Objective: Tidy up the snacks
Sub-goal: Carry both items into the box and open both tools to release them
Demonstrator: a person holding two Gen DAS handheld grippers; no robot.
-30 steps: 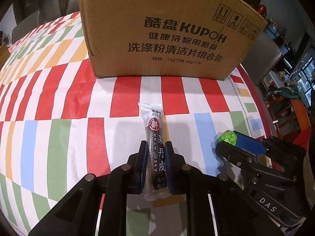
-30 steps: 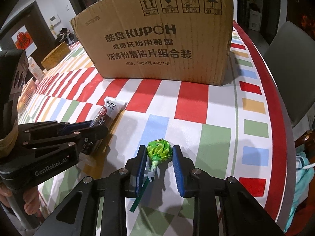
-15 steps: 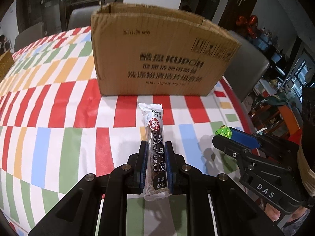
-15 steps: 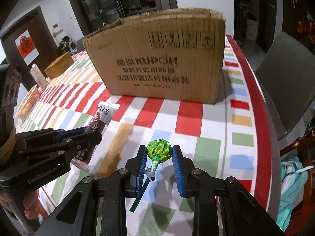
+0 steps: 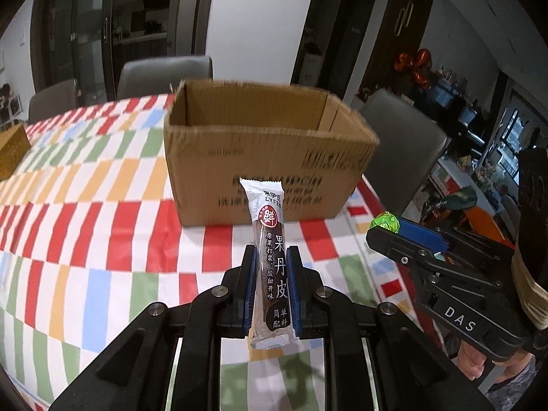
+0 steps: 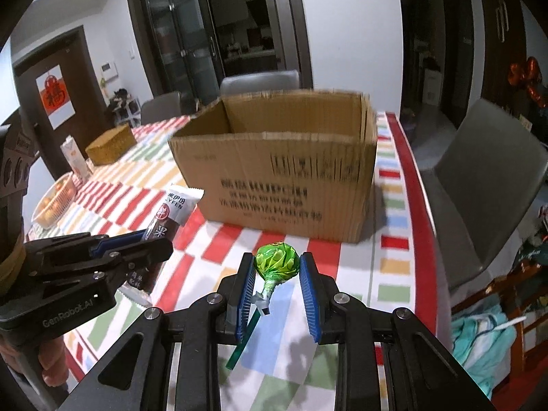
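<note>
My left gripper is shut on a long brown-and-white snack stick, which points up above the checked tablecloth. Beside it, my right gripper is shut on a green-wrapped lollipop whose green stick hangs down. Beyond both stands an open cardboard box, its inside bare as far as I can see. In the left wrist view the right gripper and the lollipop appear at the right. The right wrist view shows the left gripper with the snack stick at the left.
Grey chairs stand behind the table and one chair at its right edge. At the far left are a woven basket, a carton and a bowl of fruit. A teal cloth lies off the table's right side.
Both grippers have risen with their snacks off the tablecloth. The box, whose front wall filled the view, now sits lower and shows its open top and inside.
</note>
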